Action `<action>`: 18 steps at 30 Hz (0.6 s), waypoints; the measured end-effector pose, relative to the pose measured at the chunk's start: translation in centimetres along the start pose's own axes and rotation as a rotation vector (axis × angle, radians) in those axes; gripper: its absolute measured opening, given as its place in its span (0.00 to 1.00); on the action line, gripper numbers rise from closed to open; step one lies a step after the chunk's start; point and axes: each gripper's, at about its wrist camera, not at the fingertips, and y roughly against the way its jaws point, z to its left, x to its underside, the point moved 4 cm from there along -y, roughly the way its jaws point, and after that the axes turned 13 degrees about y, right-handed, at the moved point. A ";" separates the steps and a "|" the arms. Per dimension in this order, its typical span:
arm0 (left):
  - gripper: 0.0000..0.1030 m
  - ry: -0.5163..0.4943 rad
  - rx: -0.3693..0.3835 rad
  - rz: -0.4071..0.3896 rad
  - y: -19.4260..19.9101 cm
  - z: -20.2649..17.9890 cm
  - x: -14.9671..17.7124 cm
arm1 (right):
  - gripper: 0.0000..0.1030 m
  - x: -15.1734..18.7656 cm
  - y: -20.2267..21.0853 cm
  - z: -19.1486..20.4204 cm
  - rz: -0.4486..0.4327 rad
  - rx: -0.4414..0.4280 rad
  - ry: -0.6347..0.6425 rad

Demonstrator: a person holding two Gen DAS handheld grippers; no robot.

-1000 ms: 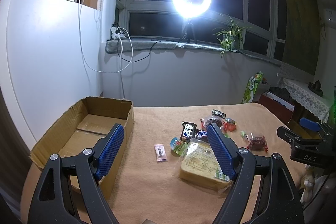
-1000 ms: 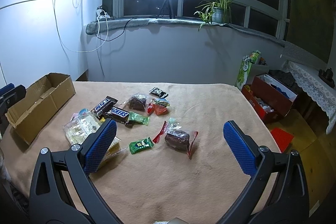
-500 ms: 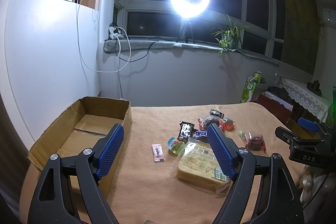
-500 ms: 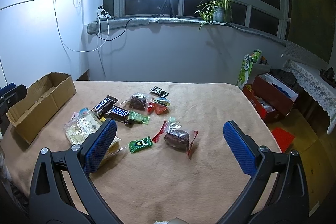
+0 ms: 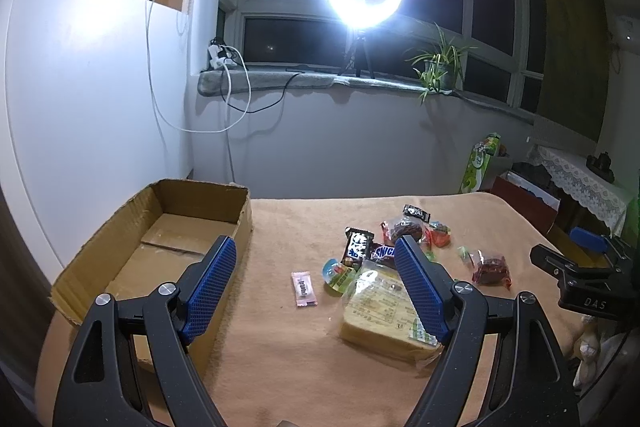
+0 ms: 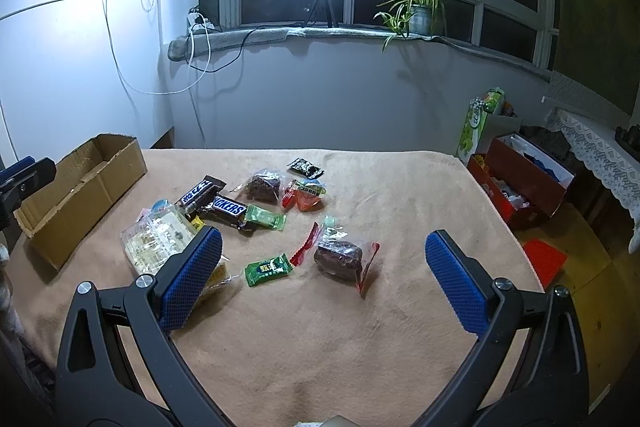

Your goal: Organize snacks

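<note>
Left wrist view. The left gripper [image 5: 314,281] hangs above the tan-cloth tabletop [image 5: 280,359], fingers spread wide with nothing between them. Against the frames from a second and half a second ago the scene has slid only a little: the gripper has drifted slightly, no snack has moved, and the open brown cardboard box [image 5: 100,267] at the left is still without snacks. Between the fingers lies a small pink sachet [image 5: 304,289], alone and apart from the pile. Just right of it are a clear-wrapped block of yellow cake [image 5: 380,315], a round green-and-blue jelly cup [image 5: 338,271], a dark chocolate bar with white lettering [image 5: 357,247] and a brown Snickers bar [image 5: 382,251]. Farther right sits a clear bag with a dark red-brown cake [image 5: 491,268]. The other gripper shows at the right edge.

Right wrist view. The right gripper [image 6: 320,267] is likewise held wide and holds nothing; this view has barely changed over the last second. Ahead of it lie a green foil candy packet [image 6: 268,269] and the bagged dark cake [image 6: 340,255], close together, with the Snickers bar [image 6: 228,207] and a paler green wrapper [image 6: 266,218] beyond. The cardboard box [image 6: 80,195] stands well off at the left edge.

Judgement: sorting has not begun. Both grippers look to be settling into a start pose; the pink sachet seems the left one's handiest first pick.
</note>
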 end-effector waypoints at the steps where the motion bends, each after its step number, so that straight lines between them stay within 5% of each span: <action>1: 0.79 0.002 -0.002 0.002 -0.1 0.1 0.0 | 1.00 0.1 0.0 0.0 0.001 -0.004 -0.001; 10: 0.79 0.027 0.027 0.056 -0.9 0.5 0.8 | 1.00 0.4 -1.2 0.2 0.026 -0.098 0.011; 18: 0.79 0.048 0.096 0.158 -1.9 -0.3 2.8 | 0.88 0.5 -3.4 1.3 0.076 -0.291 -0.005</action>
